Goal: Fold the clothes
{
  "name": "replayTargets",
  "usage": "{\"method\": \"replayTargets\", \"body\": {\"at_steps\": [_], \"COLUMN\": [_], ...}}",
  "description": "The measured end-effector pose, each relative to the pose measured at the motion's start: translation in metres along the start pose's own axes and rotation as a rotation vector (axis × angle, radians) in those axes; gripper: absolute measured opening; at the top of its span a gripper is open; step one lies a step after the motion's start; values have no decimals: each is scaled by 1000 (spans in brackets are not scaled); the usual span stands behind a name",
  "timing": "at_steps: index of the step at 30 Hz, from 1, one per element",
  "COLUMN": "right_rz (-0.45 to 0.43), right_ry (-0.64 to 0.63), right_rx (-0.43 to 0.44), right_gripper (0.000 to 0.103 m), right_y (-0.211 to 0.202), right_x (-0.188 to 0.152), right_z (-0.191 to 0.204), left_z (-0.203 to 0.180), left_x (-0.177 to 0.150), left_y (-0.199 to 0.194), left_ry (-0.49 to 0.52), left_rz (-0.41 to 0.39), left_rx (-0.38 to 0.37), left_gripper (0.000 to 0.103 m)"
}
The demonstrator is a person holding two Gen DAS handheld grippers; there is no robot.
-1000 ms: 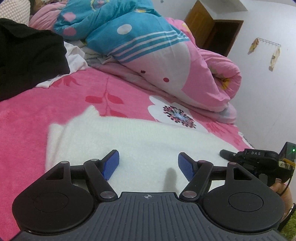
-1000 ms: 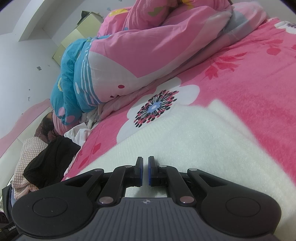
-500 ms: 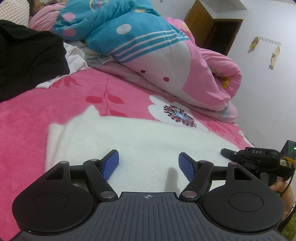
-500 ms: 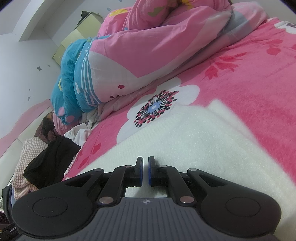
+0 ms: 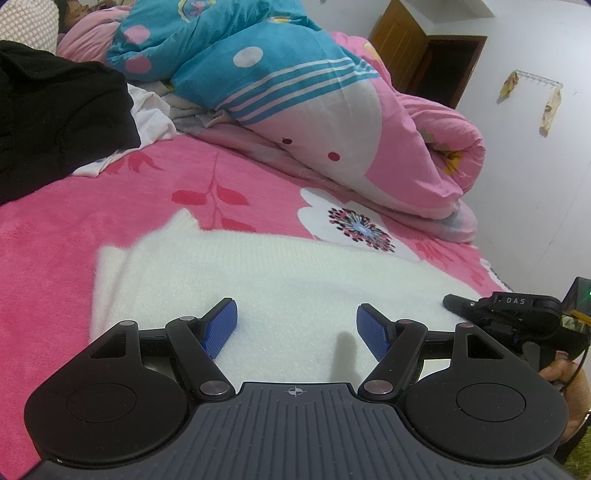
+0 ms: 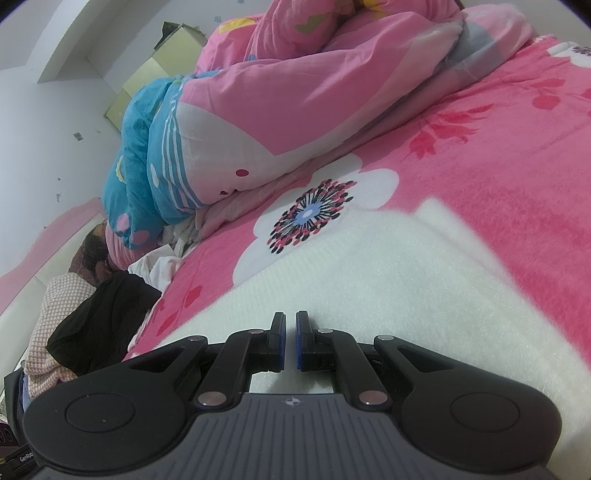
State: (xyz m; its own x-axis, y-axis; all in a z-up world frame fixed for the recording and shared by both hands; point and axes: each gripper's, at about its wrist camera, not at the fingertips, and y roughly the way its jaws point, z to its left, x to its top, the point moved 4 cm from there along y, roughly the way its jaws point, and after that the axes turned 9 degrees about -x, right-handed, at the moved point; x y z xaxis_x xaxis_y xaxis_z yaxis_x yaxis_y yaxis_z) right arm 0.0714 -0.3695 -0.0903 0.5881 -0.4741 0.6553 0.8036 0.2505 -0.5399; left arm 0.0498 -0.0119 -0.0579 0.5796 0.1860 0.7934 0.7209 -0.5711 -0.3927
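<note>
A white fluffy garment (image 5: 295, 280) lies flat on the pink flowered bed blanket (image 5: 55, 258). My left gripper (image 5: 297, 326) hovers over its near part, open, with only flat cloth under the blue pads (image 5: 221, 328). At the right edge of the left wrist view, my right gripper (image 5: 448, 302) sits at the garment's right side, held by a hand (image 5: 565, 373). In the right wrist view my right gripper (image 6: 290, 332) is shut over the same white garment (image 6: 388, 280). Only a thin slit is left between its pads, and no pinched cloth can be made out.
A rolled pink and blue duvet (image 5: 314, 122) lies along the far side of the bed. A black garment (image 5: 55, 118) and white cloth (image 5: 151, 118) are piled at the far left. A person (image 5: 74, 11) lies at the head of the bed. The right bed edge (image 5: 498, 280) borders a white wall.
</note>
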Motion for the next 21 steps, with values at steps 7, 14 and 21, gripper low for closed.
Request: {"method": "replayTargets", "body": {"at_steps": [7, 14, 21], "right_rz": [-47, -140, -252], "right_ry": [90, 284, 196], "right_rx": [-41, -195, -287], "right_gripper": [4, 23, 37], "right_y": [-27, -96, -167], "right_x": [9, 14, 12], "right_z": [-27, -86, -69], "left_z": [-1, -2, -18], "left_x": [4, 8, 17], "left_y": [2, -1, -20], "left_ry": [-23, -73, -37], "left_rz": [30, 34, 17], "left_rx": [27, 51, 76], "left_gripper": [72, 73, 78]}}
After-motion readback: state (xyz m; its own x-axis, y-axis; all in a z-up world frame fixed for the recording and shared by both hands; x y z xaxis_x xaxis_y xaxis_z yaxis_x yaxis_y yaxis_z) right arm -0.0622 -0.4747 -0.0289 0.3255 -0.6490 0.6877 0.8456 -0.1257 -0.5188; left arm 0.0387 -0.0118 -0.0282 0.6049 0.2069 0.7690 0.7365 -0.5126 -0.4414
